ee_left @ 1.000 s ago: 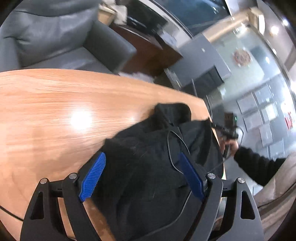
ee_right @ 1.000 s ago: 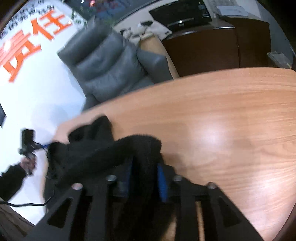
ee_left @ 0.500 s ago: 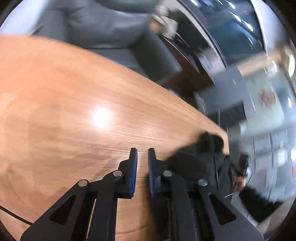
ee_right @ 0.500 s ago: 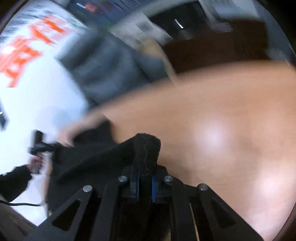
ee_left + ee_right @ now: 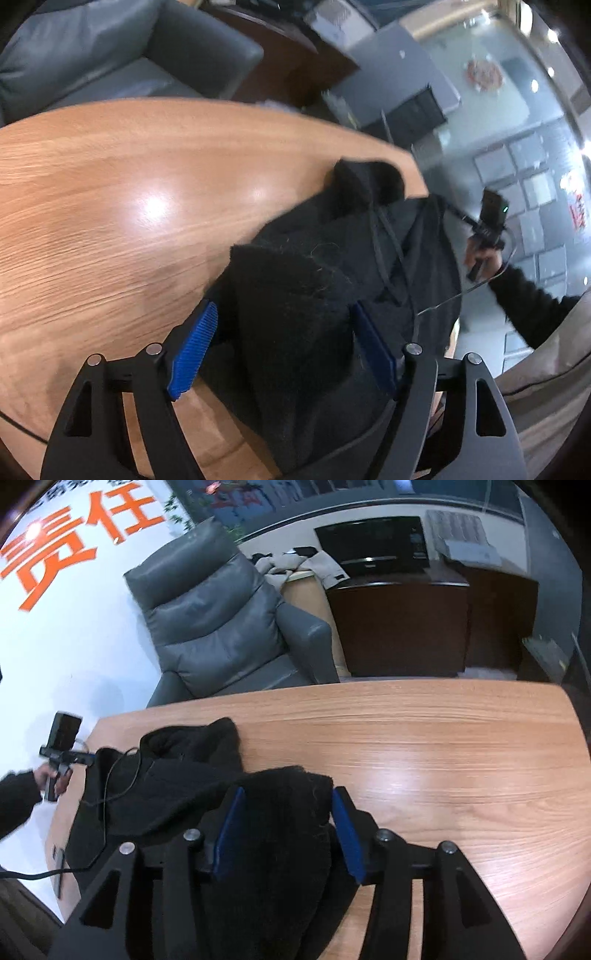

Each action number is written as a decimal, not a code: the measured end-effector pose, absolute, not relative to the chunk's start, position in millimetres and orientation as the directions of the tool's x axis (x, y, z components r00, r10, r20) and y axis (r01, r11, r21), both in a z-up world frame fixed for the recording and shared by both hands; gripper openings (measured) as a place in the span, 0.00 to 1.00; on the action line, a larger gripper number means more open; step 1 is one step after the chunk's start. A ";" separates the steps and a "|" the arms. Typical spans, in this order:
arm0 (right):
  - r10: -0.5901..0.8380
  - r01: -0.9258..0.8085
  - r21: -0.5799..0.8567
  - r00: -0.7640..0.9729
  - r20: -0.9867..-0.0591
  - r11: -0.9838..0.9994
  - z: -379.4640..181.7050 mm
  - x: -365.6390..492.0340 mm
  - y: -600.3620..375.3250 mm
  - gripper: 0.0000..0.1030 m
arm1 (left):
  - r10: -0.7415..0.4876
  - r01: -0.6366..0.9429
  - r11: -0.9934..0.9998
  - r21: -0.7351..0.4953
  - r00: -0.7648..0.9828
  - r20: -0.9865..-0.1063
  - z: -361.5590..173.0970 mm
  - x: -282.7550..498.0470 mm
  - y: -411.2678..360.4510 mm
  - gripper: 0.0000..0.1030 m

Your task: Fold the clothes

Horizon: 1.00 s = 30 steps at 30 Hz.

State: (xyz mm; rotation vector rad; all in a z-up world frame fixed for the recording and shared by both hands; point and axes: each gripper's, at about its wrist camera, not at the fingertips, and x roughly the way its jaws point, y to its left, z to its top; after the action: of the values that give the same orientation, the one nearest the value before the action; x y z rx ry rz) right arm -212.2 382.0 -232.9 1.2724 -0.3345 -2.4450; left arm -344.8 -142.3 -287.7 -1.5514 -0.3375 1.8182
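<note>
Folding barely begun: my left claw (image 5: pixel 282 345) and right claw (image 5: pixel 284 827) both gape around bunched black fleece garment (image 5: pixel 177 794), unflattened on wooden bench (image 5: pixel 443 757).

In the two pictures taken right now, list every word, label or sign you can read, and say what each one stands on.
"责任": large orange characters on the white wall behind the grey armchair, right wrist view.
Red sign on the glass wall, left wrist view: too blurred to read.
Round red emblem, left wrist view: no legible text.
Black garment and wooden table: no text.
</note>
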 end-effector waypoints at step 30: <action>-0.512 0.362 0.386 -0.379 -0.771 -0.849 -274.4 -263.3 320.1 0.47 | 0.748 -0.046 -0.630 -0.775 -0.304 -0.590 -310.9 -352.4 -211.9 0.37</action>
State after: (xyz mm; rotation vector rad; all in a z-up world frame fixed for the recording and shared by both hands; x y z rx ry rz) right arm -263.3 320.1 -274.4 1.3259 -0.2071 -2.2350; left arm -352.4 -211.9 -310.9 -1.4140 -0.9020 1.9798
